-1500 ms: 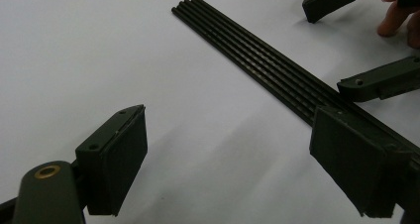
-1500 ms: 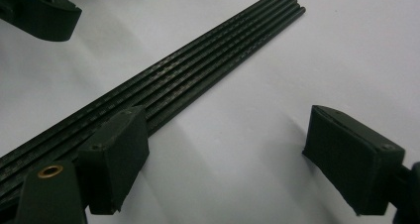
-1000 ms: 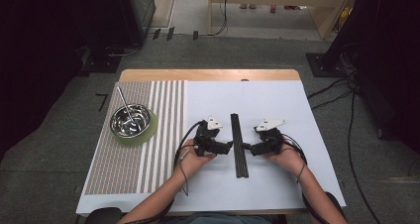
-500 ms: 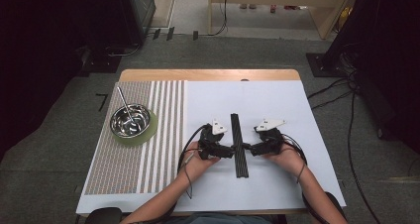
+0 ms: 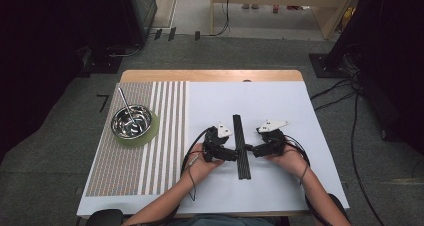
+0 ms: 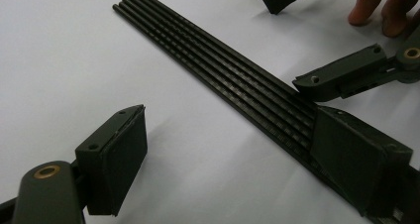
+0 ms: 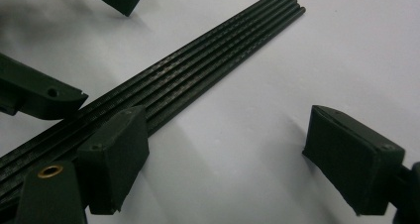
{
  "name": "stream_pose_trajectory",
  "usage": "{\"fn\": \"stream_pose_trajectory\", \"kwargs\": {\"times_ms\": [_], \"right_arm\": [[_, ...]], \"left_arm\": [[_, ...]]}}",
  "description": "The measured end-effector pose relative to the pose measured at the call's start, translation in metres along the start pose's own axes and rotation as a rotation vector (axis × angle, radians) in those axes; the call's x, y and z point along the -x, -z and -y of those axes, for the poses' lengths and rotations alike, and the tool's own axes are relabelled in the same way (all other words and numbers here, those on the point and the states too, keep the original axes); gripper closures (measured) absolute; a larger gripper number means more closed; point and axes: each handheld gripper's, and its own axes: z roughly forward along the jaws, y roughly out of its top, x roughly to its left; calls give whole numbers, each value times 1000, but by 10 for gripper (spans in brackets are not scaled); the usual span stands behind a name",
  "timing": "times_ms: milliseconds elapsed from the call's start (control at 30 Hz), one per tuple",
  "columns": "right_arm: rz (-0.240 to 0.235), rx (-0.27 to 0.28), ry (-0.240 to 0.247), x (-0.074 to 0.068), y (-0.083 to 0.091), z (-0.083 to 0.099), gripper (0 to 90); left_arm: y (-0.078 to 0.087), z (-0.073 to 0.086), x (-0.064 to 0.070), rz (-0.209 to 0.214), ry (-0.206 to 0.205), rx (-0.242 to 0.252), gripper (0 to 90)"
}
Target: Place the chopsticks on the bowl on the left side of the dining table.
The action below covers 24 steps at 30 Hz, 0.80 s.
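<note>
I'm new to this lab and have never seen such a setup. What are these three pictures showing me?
A person sits at a table covered by a white sheet, holding a hand-operated black two-jaw gripper in each hand: left gripper, right gripper. The high view looks down from above; the other two come from cameras riding on each gripper. Between them lies a flat row of long black ribbed rods. Both grippers are open, one jaw of each reaching over the rods, nothing clamped. At the left, a shiny metal bowl sits on a green round mat.

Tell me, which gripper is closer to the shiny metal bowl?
Left. The left gripper sits at the black rods' left side, on the side of the metal bowl. The right gripper is beyond the rods, farther away.
</note>
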Motion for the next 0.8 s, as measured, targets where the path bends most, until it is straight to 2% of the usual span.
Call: {"fn": "stream_pose_trajectory", "kwargs": {"times_ms": [800], "right_arm": [[0, 0, 0, 0, 0, 0, 168]], "left_arm": [[-2, 3, 3, -12, -34, 0, 152]]}}
